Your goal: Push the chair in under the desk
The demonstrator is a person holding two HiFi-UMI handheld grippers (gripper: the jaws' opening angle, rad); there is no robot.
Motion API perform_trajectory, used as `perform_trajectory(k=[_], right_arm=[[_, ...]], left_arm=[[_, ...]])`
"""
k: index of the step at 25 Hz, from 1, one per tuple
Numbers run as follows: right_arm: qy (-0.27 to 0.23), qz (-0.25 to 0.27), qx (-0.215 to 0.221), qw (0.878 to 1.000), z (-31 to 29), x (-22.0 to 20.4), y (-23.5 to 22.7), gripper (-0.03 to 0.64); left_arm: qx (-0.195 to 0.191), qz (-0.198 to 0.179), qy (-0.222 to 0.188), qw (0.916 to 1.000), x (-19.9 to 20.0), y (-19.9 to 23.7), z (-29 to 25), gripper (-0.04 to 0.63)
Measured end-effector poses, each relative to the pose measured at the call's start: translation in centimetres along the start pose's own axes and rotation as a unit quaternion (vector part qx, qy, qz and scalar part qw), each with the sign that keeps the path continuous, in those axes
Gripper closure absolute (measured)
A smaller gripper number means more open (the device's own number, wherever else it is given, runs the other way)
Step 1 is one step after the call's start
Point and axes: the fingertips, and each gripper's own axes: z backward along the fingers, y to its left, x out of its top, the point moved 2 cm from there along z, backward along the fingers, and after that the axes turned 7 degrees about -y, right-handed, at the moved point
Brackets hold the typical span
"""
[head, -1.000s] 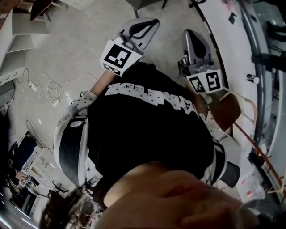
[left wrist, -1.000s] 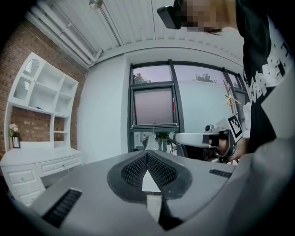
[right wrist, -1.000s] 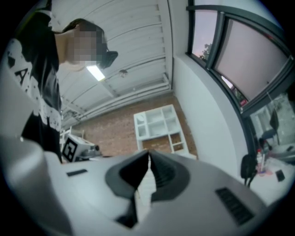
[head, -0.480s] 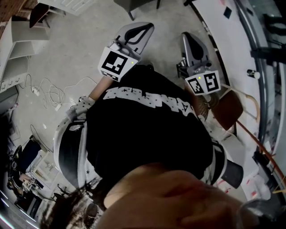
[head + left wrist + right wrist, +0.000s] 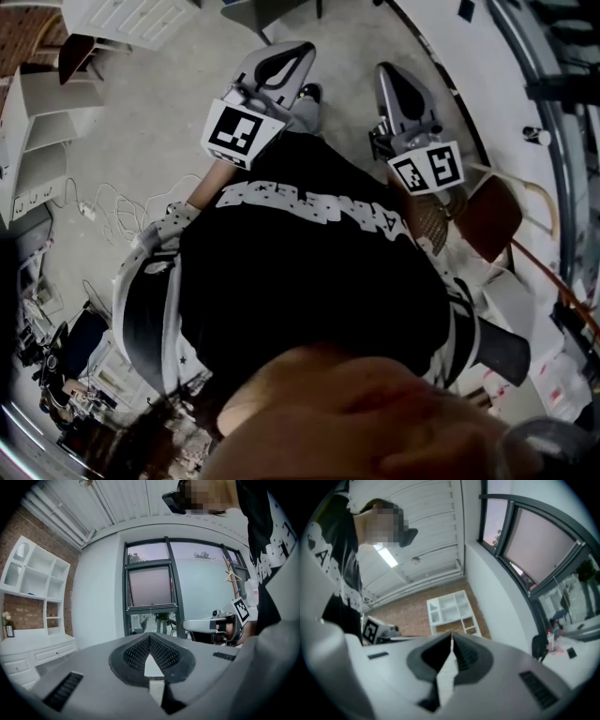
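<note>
Ahead of your chest, over the grey floor (image 5: 169,84), you held both claws pointing away from you. Your left claw (image 5: 302,52) was pinched shut. In the left gripper view the ribbed pads (image 5: 136,652) of the left claw (image 5: 150,635) met at their tips with nothing between them. Your right claw (image 5: 386,73) was closed the same way, and the right gripper view showed the right claw (image 5: 451,638) empty, with its pads together.

The chair (image 5: 492,217) showed as a brown seat behind the right claw's tips, just to the outer side of its marker cube (image 5: 428,169). It sat near the dark edge of the white desk (image 5: 441,47), which ran along that claw's outer side. You could not tell how far under the desk it stood.

The only writing was white block lettering (image 5: 314,208) across your black shirt (image 5: 309,281), upside down to the head camera and too warped to read. A capital A (image 5: 321,555) from it showed behind the right claw. Both cubes bore black-and-white square patterns.

Beyond the left claw's tips stood a dark-framed window (image 5: 152,588). To that claw's left were a white shelf unit (image 5: 33,588) against a brick wall (image 5: 47,536), and loose cables (image 5: 103,197) on the floor
</note>
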Motion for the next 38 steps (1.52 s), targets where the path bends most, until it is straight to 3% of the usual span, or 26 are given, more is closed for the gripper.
perform_trajectory(k=[11, 21, 38], right_arm=[[0.000, 0.007, -0.049, 0.999, 0.2, 0.8, -3.6, 0.584], [0.000, 0.021, -0.083, 0.996, -2.7, 1.8, -9.0, 0.584], [0.023, 0.020, -0.069, 0.997, -12.5, 0.8, -13.8, 0.584]], left_arm=[[-0.052, 0.002, -0.007, 0.9986, -0.2, 0.1, -5.9, 0.560], [-0.085, 0.013, -0.013, 0.9962, -0.6, 3.0, -12.7, 0.560], [-0.089, 0.040, -0.022, 0.9950, -1.9, 11.5, -18.4, 0.560]])
